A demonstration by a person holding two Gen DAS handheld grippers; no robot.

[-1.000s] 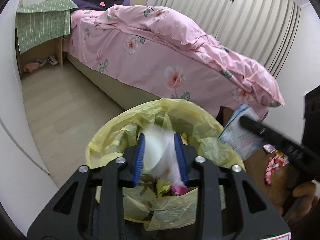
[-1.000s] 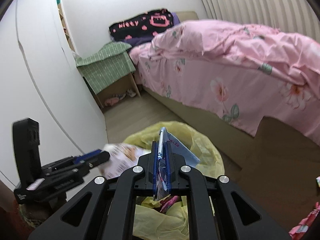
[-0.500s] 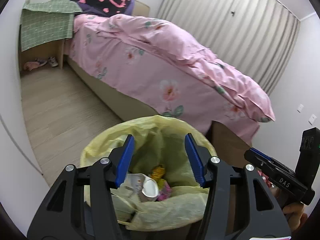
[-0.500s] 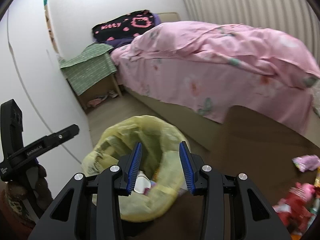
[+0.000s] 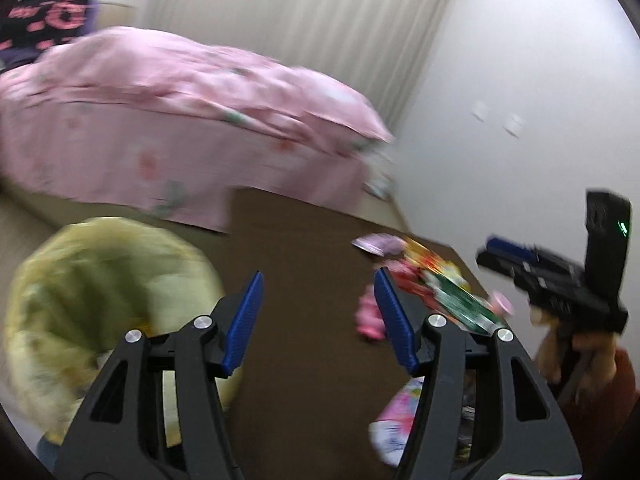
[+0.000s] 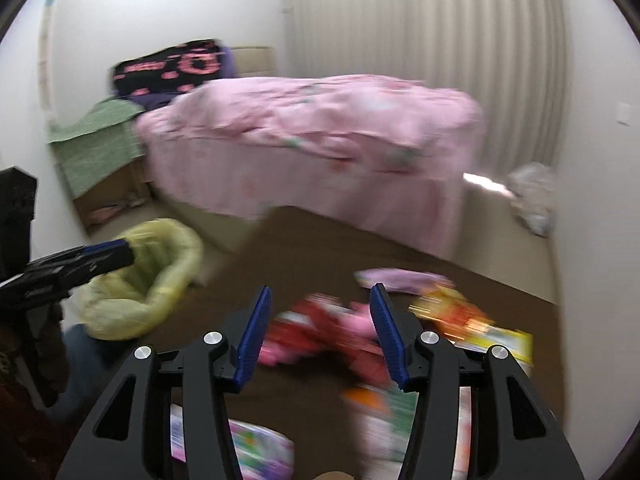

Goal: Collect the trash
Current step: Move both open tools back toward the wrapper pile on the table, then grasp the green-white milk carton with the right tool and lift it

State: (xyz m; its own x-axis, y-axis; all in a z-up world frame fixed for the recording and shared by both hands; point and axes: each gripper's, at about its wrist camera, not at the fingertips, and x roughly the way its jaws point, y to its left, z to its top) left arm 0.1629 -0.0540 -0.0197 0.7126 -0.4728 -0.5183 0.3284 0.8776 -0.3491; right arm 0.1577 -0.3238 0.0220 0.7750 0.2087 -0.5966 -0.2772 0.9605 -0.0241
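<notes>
A bin lined with a yellow bag (image 5: 100, 300) stands at the left of a brown table (image 5: 304, 248); it also shows in the right wrist view (image 6: 144, 280). My left gripper (image 5: 320, 320) is open and empty above the table, right of the bin. My right gripper (image 6: 320, 332) is open and empty, over a pile of wrappers: a red and pink one (image 6: 324, 332), a lilac one (image 6: 404, 280), a yellow and orange one (image 6: 468, 320). The same wrappers (image 5: 424, 280) lie right of my left gripper. Both views are blurred by motion.
A bed with a pink floral quilt (image 6: 312, 136) stands behind the table. A green-covered bedside unit (image 6: 100, 144) is at the far left. A crumpled white bag (image 6: 532, 196) lies on the floor by the curtain. More colourful wrappers (image 6: 256, 444) lie near the table's front edge.
Both grippers let their trash go into the bin, opened, and have swung right from the bin to the wrappers on the table.
</notes>
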